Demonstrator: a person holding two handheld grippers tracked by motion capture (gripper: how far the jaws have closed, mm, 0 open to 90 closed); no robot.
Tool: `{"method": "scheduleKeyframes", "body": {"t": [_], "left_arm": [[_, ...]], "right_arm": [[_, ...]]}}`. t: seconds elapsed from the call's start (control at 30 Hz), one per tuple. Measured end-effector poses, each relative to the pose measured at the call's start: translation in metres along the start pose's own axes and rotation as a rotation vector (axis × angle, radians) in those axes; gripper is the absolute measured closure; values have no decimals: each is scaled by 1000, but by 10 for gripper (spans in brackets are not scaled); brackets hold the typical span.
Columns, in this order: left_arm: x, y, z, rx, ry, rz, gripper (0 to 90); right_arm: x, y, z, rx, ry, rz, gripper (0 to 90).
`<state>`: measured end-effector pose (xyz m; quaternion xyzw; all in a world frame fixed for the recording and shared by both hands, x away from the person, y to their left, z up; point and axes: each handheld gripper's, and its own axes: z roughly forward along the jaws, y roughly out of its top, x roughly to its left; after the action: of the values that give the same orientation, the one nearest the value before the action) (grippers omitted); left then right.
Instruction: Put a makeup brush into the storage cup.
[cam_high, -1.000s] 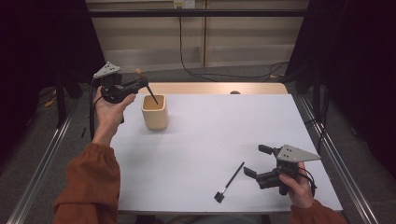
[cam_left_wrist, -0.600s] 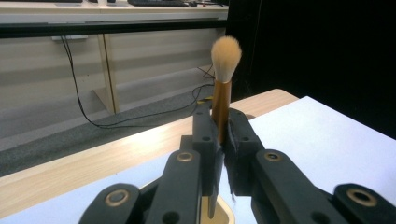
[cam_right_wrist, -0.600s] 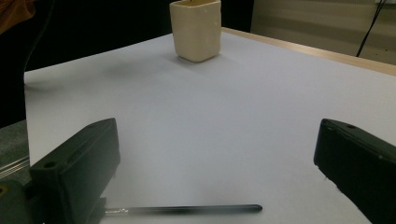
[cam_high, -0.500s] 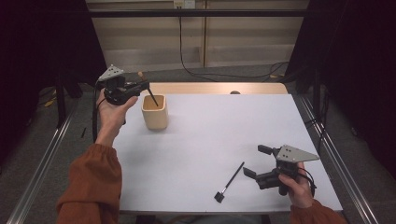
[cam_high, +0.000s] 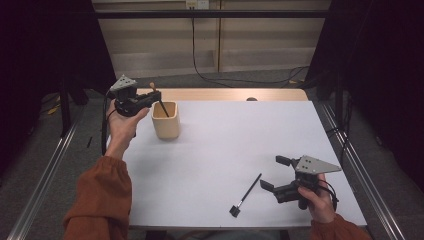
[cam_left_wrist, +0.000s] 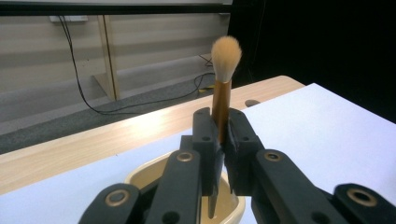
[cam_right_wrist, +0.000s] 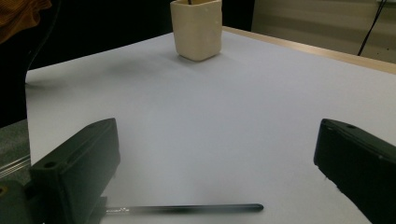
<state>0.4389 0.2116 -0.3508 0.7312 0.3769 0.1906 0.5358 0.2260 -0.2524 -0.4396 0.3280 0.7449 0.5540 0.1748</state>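
Clamping the tan handle of a makeup brush (cam_left_wrist: 223, 100), the left gripper (cam_high: 150, 98) is held up over the cream cup (cam_high: 165, 120) near the far left of the white tabletop (cam_high: 225, 145), its jaws pressed tight on the handle. In the left gripper view the brush stands upright between the jaws, its pale bristle tuft at the top, while the dark lower end reaches down into the mouth of the cup just below. From the high view the brush leans across the cup's rim, with the person's left hand (cam_high: 121, 125) and a rust-orange sleeve (cam_high: 100, 195) rising from the lower left. The cup stands upright just short of the bare wooden strip (cam_high: 225, 94) along the tabletop's far edge. Well apart from this, near the front right, the right gripper (cam_high: 272, 172) rests low over the tabletop with its jaws spread wide and nothing between them. A thin black brush (cam_high: 246, 193) lies flat on the tabletop just beside it, on the side nearer the cup, its small square head pointing to the front edge. In the right gripper view that slim handle lies across the bottom, close to one jaw, with the cup far off at the top.
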Motion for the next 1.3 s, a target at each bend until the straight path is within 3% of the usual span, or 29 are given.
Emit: {"method": "scheduleKeyframes", "body": {"t": [0.13, 0.23, 0.6, 0.7, 0.93, 1.0, 1.07, 1.13, 1.3], "left_arm": [[-1, -4, 3, 7, -1, -8, 843], [1, -8, 5, 10, 3, 9, 842], [7, -26, 8, 28, 8, -22, 842], [8, -30, 10, 35, 12, -10, 842], [7, -32, 12, 23, 4, -21, 829], [8, -33, 13, 23, 12, -28, 750], [9, -34, 14, 31, 24, -42, 571], [9, -35, 14, 33, 20, -30, 569], [8, -34, 14, 16, 29, -25, 337]], "right_arm": [[0, 0, 0, 2, 2, -3, 0], [0, 0, 0, 1, 3, -2, 0], [1, 0, 1, 9, 12, -4, 0], [1, 0, 2, 12, 11, -4, 0], [1, 0, 2, 14, 13, -4, 0], [1, 0, 2, 16, 10, -5, 0], [1, 0, 2, 11, 10, -4, 0], [1, 0, 2, 11, 9, -4, 0], [1, 0, 2, 12, 11, -3, 0]]}}
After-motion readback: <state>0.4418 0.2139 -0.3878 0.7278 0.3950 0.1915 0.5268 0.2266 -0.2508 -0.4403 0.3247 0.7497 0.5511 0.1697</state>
